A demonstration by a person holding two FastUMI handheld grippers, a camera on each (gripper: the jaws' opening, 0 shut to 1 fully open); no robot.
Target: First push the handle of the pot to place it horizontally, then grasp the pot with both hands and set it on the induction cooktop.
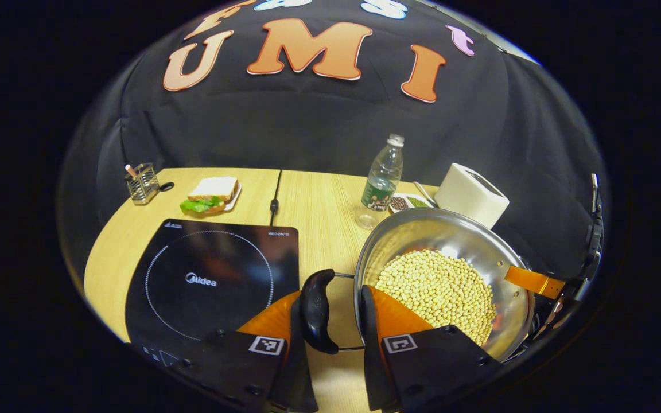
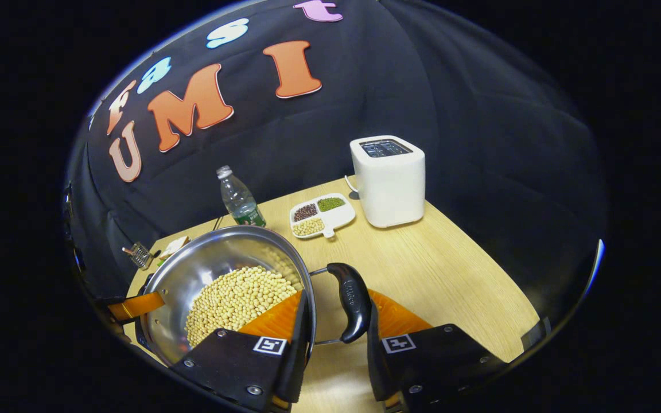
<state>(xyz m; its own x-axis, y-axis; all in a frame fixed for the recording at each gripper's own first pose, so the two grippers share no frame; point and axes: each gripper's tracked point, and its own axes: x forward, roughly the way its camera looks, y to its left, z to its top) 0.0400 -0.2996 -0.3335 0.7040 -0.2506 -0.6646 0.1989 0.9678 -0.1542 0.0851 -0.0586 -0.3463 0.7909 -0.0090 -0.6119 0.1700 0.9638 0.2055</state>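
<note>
Black cloth is backing a wooden surface (image 1: pixel 319 201) that is carrying an induction cooktop (image 1: pixel 210 281), a toaster (image 2: pixel 389 179), a water bottle (image 1: pixel 382 178) and a sandwich plate (image 1: pixel 213 195). Sitting to the right of the cooktop, apart from it, is the steel pot (image 1: pixel 422 235), loaded with pale beans (image 1: pixel 439 292). In the left gripper view, the left hand-held gripper (image 1: pixel 339 312) is straddling the pot's near side handle (image 1: pixel 316 310), one finger outside the grip and one inside the rim; whether both are pressing cannot be told. In the right gripper view, the right hand-held gripper (image 2: pixel 336 312) is bracketing the opposite handle (image 2: pixel 353 301) likewise, partly open, contact uncertain. Both handles appear to be lying level, so the two-handed grasp step is judged in hand. Next, both grippers should be closing firmly, then lifting evenly and carrying the pot leftward onto the cooktop without tipping the beans.
</note>
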